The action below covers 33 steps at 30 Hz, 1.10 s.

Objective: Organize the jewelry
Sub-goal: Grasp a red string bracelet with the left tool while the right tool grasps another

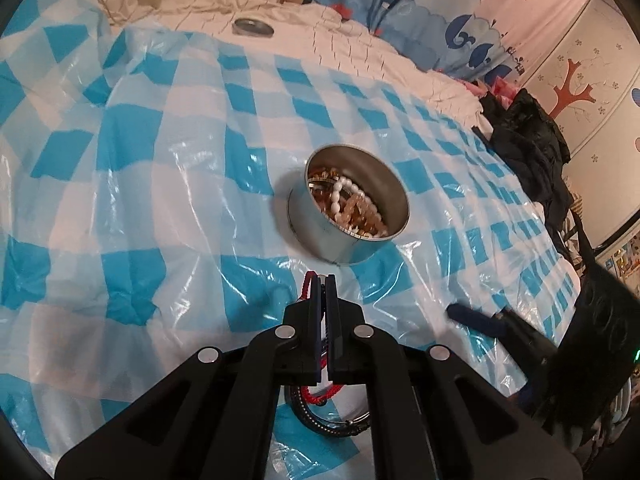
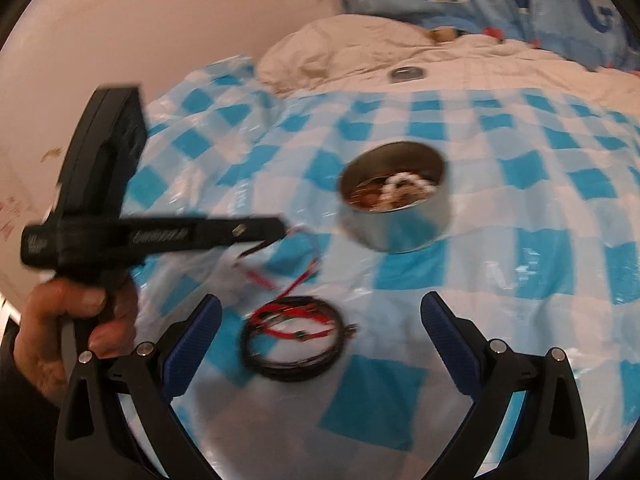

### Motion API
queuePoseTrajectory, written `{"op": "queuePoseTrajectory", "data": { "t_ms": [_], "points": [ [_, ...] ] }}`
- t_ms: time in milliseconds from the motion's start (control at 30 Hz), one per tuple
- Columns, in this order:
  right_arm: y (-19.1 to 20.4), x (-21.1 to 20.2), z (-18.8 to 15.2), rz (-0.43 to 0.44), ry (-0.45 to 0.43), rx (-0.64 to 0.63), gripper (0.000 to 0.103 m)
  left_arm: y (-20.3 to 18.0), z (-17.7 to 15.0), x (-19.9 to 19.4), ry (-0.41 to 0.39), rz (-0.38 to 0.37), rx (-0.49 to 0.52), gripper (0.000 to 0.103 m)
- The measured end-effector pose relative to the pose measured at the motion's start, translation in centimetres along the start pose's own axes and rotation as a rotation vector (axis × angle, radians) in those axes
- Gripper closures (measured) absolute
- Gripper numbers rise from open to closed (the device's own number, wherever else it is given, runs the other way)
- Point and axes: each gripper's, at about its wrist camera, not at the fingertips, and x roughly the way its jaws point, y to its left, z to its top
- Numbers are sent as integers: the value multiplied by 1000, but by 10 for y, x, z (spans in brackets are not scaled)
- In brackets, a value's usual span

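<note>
- My left tongs are pressed together on a red cord bracelet; a loop of it shows at the tips and more of the red cord hangs below the linkage.
- From the right wrist view, my left hand grips the handle of the left tongs, whose tip points toward the round metal tin; red cord trails down from that tip toward the sheet, though motion blur hides the detail.
- My right tongs stand wide apart with nothing between the blue pads.
- The round metal tin sits upright and open on the blue-and-white checked plastic sheet, just beyond the left tongs' tips; inside it lie white beads and amber-coloured beaded pieces.
- A small heap of jewelry remains on the sheet near both tongs: black hoop bangles with red cord lying across them, seen between the right tongs' fingers.
- A shallow metal lid lies well apart from the tin, at the far edge of the sheet on the cream bedding.
- Dark clothing is piled at the right side of the bed.
</note>
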Motion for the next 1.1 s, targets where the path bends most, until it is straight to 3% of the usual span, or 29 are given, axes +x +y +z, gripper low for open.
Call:
{"op": "queuePoseTrajectory", "data": {
  "t_ms": [133, 200, 267, 433, 500, 600, 767, 1100],
  "points": [
    [27, 10, -6, 57, 20, -97, 9, 3, 4, -12, -35, -16, -14, 102],
    [37, 19, -8, 66, 44, -131, 32, 4, 6, -16, -46, -23, -22, 102],
    [42, 29, -10, 80, 78, -135, 47, 5, 6, -19, -52, -27, -27, 102],
    [42, 49, -15, 71, 127, -116, 63, 4, 7, -23, -61, -39, -28, 102],
    [40, 52, -17, 73, 141, -107, 82, 3, 7, -24, -64, -41, -24, 102],
    [39, 53, -18, 97, 141, -102, 93, 4, 7, -25, -65, -41, -24, 102],
    [29, 42, -14, 132, 93, -44, 94, 4, 7, -26, -67, -38, -25, 102],
    [-21, -5, 12, 302, -75, 202, 94, 3, 9, -29, -83, -42, -29, 102]
  ]
}}
